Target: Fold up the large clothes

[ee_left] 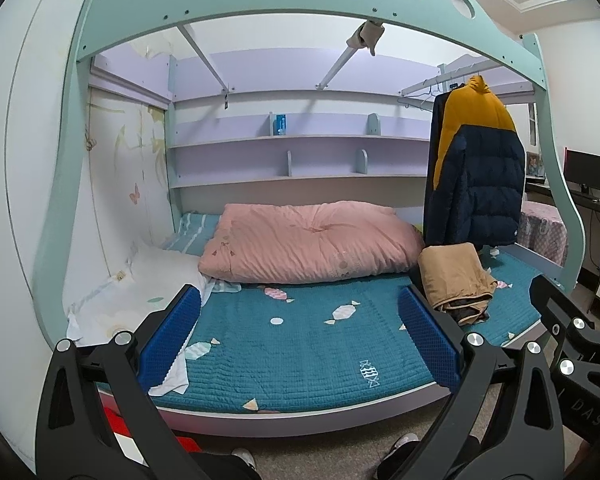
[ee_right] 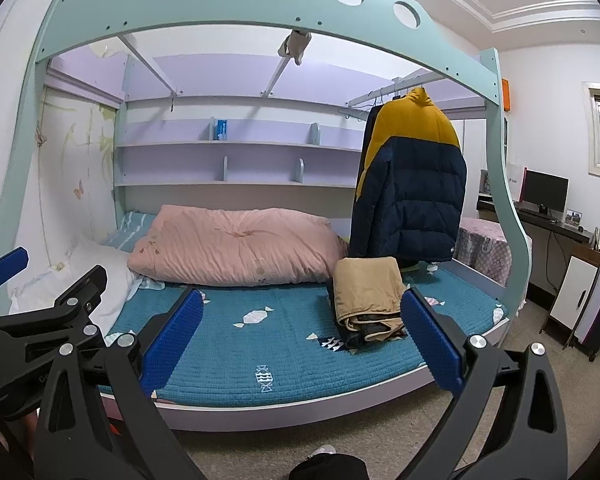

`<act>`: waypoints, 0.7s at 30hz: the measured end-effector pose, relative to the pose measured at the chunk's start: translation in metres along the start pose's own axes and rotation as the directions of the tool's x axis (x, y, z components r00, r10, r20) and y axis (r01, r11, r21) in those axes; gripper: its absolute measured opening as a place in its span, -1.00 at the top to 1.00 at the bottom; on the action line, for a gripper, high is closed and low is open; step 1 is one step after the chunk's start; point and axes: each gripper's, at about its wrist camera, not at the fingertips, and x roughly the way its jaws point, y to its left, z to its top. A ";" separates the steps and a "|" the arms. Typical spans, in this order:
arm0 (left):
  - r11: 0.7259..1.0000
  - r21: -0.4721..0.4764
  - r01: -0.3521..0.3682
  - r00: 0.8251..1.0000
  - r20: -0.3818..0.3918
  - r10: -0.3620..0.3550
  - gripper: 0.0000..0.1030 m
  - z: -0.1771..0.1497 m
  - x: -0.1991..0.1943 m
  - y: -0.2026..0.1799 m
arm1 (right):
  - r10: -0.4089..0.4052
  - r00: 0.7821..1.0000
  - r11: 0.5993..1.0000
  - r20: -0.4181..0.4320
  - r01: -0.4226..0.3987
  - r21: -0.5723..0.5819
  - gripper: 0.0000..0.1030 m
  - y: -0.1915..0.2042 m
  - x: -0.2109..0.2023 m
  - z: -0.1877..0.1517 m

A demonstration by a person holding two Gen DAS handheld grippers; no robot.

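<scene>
A folded tan garment [ee_left: 456, 284] lies on the right part of the teal bed [ee_left: 300, 344]; it also shows in the right wrist view [ee_right: 368, 296]. A yellow and navy puffer jacket [ee_left: 476, 172] hangs from a rail above it, seen too in the right wrist view [ee_right: 412, 184]. My left gripper [ee_left: 300, 340] is open and empty, held in front of the bed's edge. My right gripper [ee_right: 300, 340] is open and empty, also held back from the bed, to the right of the left one.
A pink quilt [ee_left: 312, 240] and a white pillow [ee_left: 140, 292] lie at the back and left of the bed. The mint bed frame [ee_left: 260, 4] arches overhead. A desk with a monitor [ee_right: 544, 192] stands at the right. The person's feet [ee_left: 244, 460] are on the floor below.
</scene>
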 end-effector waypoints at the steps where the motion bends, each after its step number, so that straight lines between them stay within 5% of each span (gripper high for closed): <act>1: 1.000 -0.002 0.000 1.000 -0.005 0.000 -0.91 0.000 0.006 0.002 | -0.001 1.000 1.000 -0.002 0.001 -0.001 -0.86 0.002 0.003 0.000; 21: 0.999 -0.026 0.022 1.000 -0.008 -0.023 -0.91 -0.004 0.051 0.021 | -0.058 0.996 0.998 -0.062 0.056 -0.033 -0.86 0.042 0.042 0.003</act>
